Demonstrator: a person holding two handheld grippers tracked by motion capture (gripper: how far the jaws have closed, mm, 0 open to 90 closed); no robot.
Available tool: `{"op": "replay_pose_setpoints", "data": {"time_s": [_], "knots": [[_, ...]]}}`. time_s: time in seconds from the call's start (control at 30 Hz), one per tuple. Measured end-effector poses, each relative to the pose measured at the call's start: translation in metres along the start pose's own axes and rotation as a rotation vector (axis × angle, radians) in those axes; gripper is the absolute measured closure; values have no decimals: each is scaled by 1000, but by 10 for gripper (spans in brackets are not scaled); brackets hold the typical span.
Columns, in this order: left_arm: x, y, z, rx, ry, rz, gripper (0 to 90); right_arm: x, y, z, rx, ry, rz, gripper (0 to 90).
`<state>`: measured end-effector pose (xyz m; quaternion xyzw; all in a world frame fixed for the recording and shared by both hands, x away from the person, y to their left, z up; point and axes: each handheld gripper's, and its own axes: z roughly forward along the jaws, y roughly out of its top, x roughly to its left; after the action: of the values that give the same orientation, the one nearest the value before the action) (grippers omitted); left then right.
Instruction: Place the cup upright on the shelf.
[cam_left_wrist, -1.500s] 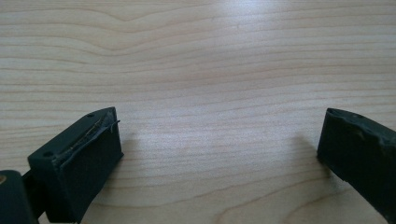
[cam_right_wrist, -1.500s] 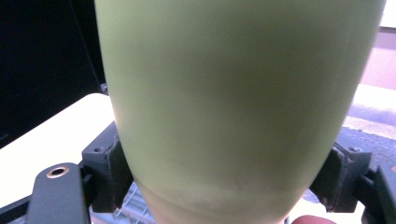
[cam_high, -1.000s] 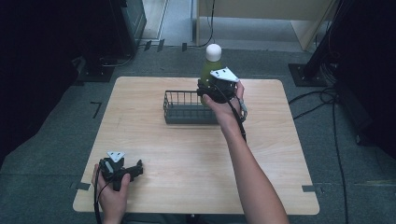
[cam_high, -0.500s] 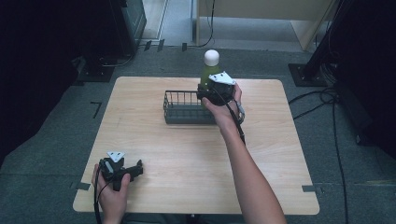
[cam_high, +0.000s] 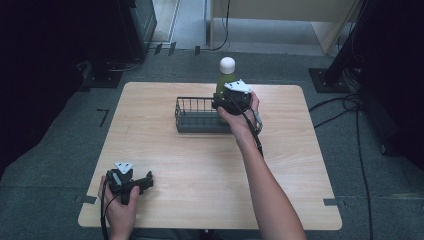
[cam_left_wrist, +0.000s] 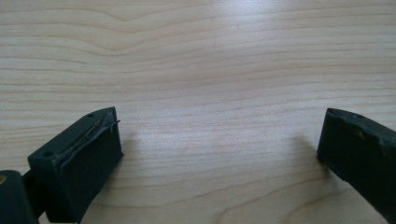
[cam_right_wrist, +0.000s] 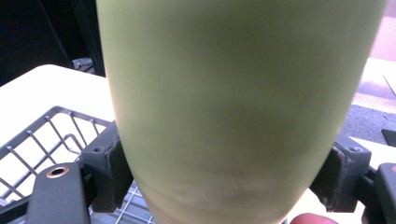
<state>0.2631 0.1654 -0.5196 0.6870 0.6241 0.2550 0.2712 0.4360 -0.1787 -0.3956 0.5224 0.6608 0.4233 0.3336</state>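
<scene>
Right forearm runs from the bottom edge at 6 o'clock up toward 12, wrist straight, hand wrapped round the right gripper (cam_high: 226, 101) at the far side of the table; grey three-cornered plate faces up, jaws point toward 12 o'clock and are clamped on a green bottle (cam_right_wrist: 243, 102), one pad on each flank. Left hand (cam_high: 119, 200) rests at 7 o'clock near the front edge, left gripper (cam_left_wrist: 219, 154) with jaws spread wide, nothing between them, pointing toward 3 o'clock

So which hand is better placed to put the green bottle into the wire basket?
Right. Its tongs already clamp the green white-capped bottle above the dark wire basket, while the left tongs are open over the wooden table, near its front edge.
</scene>
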Motion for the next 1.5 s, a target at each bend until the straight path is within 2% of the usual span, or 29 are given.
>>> {"op": "replay_pose_setpoints", "data": {"time_s": [0.2, 0.33, 0.43, 0.63, 0.97, 1.5], "knots": [[0, 0, 0, 0, 0, 0, 0, -2, -1, 0, -2, 4, 13, 198], [0, 0, 0, 0, 0, 0, 0, -5, 0, -2, 10, -15, 52, 192], [0, 0, 0, 0, 0, 0, 0, -6, 1, -3, 20, 0, 65, 184], [0, 0, 0, 0, 0, 0, 0, -7, 3, -8, 25, 22, 61, 127], [0, 0, 0, -1, 1, -1, 0, -10, 1, -22, 22, 32, 50, 61], [0, 0, 0, 0, 0, 0, 0, -28, -26, -53, 38, 57, 38, 1]]}}
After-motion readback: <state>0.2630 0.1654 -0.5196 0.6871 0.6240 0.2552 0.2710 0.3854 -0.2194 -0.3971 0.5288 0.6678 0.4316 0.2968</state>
